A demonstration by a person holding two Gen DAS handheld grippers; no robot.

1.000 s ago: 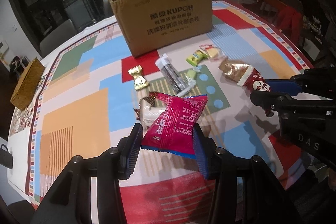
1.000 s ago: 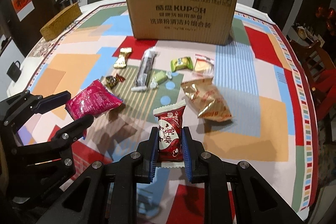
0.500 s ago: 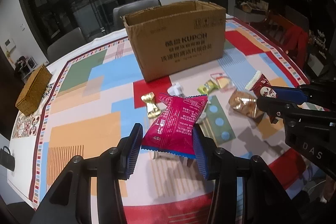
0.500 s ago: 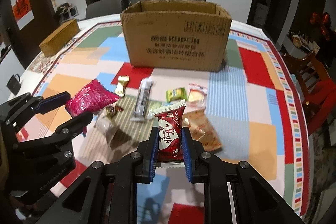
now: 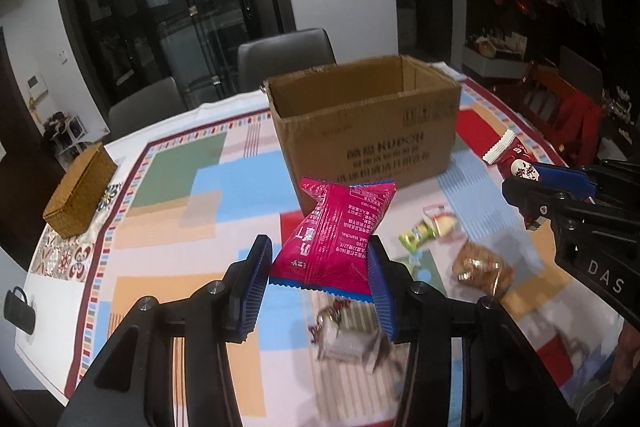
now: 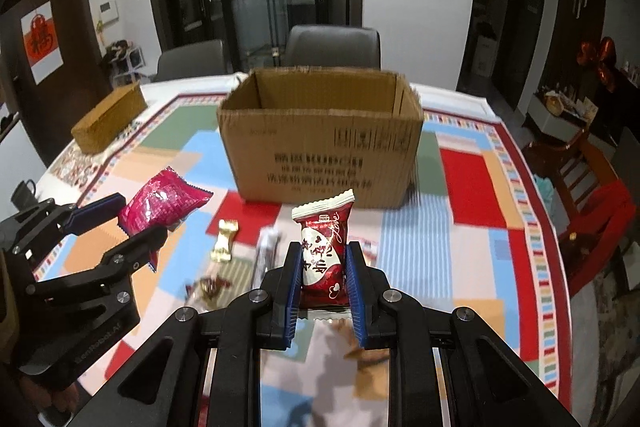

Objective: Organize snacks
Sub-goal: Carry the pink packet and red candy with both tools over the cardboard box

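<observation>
My left gripper [image 5: 318, 279] is shut on a magenta snack packet [image 5: 340, 227], held above the table in front of the open cardboard box [image 5: 364, 123]. The packet also shows in the right wrist view [image 6: 160, 203]. My right gripper [image 6: 324, 287] is shut on a dark red and white snack packet [image 6: 326, 251], held upright, facing the box [image 6: 320, 143]. That packet shows at the right of the left wrist view [image 5: 512, 159]. Several loose snacks lie on the tablecloth: a gold candy [image 6: 224, 241], a green packet [image 5: 416, 237], a crinkled gold bag [image 5: 482, 269].
A woven basket box [image 5: 80, 193] sits at the table's left edge. A dark mug [image 5: 18, 309] stands at the near left. Grey chairs [image 6: 332, 43] stand behind the table. A red wooden chair [image 6: 592, 195] is at the right.
Both grippers have risen and moved toward the box with their packets; the box opening now shows. Grips are unchanged.
</observation>
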